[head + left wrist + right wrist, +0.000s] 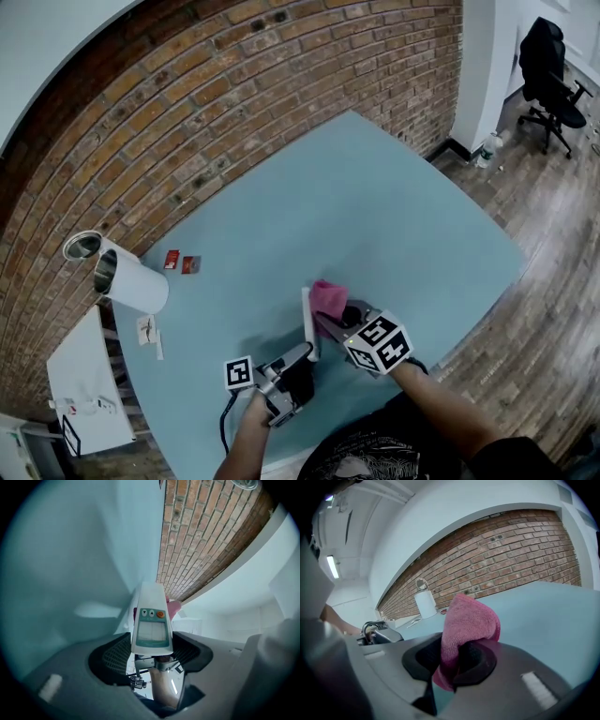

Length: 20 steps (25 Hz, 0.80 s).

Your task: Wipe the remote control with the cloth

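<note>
Above the near part of the blue table (375,216), my left gripper (302,356) is shut on the lower end of a white remote control (307,323). In the left gripper view the remote (151,620) stands between the jaws of that gripper (151,652), its screen and orange button facing the camera. My right gripper (335,323) is shut on a folded pink cloth (328,297), which lies right against the remote's right side. In the right gripper view the cloth (469,620) bulges up out of the gripper (454,660). A bit of cloth (174,607) peeks out behind the remote.
A white cylindrical can (129,278) lies at the table's left edge, with small red packets (182,263) and white scraps (150,333) nearby. A brick wall (234,84) borders the table's far side. A white shelf (82,389) stands lower left, a black office chair (551,66) top right.
</note>
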Motion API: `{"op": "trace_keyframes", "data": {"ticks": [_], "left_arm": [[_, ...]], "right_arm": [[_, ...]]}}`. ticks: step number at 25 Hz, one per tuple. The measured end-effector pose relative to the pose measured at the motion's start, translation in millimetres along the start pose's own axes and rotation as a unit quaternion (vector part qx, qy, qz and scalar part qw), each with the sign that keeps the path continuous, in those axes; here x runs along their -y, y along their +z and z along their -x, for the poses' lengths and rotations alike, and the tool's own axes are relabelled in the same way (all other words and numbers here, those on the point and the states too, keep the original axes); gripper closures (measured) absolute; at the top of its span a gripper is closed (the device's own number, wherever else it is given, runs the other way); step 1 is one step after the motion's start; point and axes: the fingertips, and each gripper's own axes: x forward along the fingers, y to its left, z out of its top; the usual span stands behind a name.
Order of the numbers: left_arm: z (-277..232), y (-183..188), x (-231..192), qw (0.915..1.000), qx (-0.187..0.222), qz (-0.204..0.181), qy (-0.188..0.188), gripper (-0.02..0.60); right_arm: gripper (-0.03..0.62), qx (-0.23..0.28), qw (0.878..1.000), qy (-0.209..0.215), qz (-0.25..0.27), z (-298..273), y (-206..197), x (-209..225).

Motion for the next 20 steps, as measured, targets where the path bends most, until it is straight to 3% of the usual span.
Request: {"op": "trace_keyframes", "data": {"ticks": [20], "left_arm": [[-10,16,10,0.9973,0.055,0.002,-0.048,0.305]], "right_arm": [[0.530,0.001,0.999,0.027,0.029,29,0,-42]]}}
